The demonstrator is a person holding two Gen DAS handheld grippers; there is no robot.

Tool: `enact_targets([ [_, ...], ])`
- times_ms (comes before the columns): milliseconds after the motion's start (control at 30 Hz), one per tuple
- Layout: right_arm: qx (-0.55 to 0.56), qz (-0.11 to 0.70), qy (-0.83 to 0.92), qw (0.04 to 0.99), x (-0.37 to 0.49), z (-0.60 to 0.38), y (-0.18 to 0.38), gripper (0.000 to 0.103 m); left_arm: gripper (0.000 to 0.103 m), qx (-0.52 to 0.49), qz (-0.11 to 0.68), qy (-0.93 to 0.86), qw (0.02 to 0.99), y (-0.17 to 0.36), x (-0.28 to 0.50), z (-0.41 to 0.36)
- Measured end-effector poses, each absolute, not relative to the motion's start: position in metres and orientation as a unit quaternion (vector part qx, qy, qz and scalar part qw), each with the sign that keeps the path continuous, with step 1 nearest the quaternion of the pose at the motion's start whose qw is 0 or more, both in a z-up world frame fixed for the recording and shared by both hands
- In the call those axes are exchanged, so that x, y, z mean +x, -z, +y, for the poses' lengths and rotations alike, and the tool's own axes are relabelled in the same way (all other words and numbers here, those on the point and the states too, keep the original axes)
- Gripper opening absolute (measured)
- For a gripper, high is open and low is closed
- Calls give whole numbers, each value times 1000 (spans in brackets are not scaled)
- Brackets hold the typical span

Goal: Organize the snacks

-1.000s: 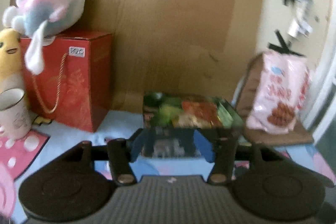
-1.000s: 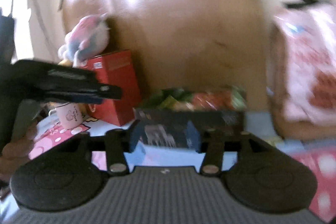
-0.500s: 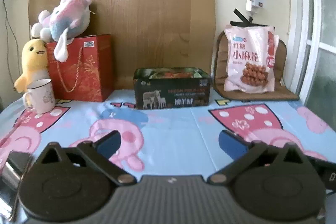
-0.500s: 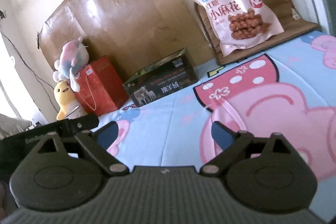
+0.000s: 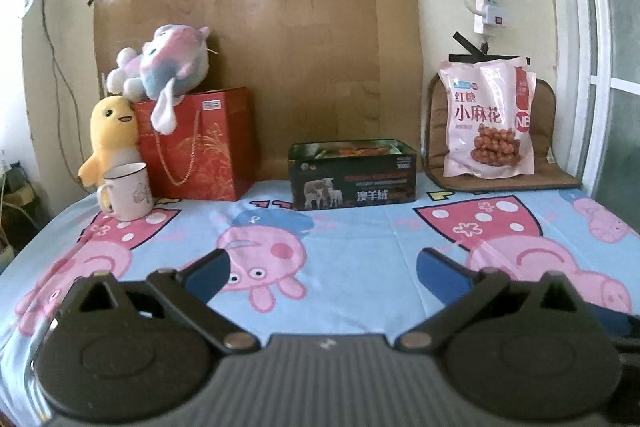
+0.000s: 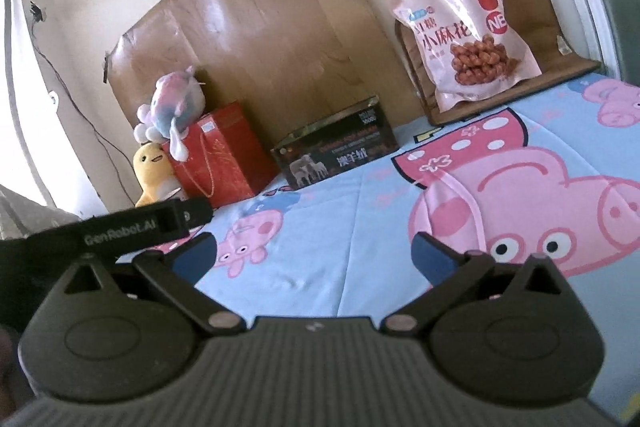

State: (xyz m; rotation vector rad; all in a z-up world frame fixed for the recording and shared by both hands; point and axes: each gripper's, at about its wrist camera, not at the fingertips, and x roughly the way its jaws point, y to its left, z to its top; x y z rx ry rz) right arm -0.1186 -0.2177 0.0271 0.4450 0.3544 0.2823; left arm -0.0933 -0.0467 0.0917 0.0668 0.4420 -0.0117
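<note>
Cartoon-pig cloth (image 5: pixel 360 247) covers tabletop. Left view: left claw (image 5: pixel 322 269) wide, nothing betw. pads, jaws just opened; snack box (image 5: pixel 354 177) at rear centre, snack bag (image 5: pixel 486 119) leaning at rear right. Right view: right claw (image 6: pixel 314 253) wide, empty, just opened; box (image 6: pixel 336 155) well apart.

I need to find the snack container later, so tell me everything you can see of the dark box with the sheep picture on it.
The dark box is a low, open-topped rectangular carton, black with green edging. Its front shows a picture of sheep at the left and white Chinese characters beside it. Colourful packets, green and orange-red, show just above its rim. It sits upright and flat on the cartoon-print tablecloth, close to the brown board behind, between the red gift bag and the pink snack bag. Neither tool touches it.
</note>
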Motion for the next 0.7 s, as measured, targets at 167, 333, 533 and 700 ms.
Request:
enact_targets([
  [167, 218, 172, -139, 951, -131, -217, -29, 103, 103, 20, 224, -4, 974, -87, -111, -40],
  [333, 217, 169, -135, 952, -137, -214, -27, 103, 103, 33, 227, -25, 973, -83, -123, -39],
  [533, 230, 165, -118, 952, -136, -217, -24, 103, 103, 64, 224, -46, 972, -79, -126, -43],
  [700, 226, 169, -118, 952, -136, -216, -22, 103, 103, 76, 219, -51, 971, -78, -127, -46],
])
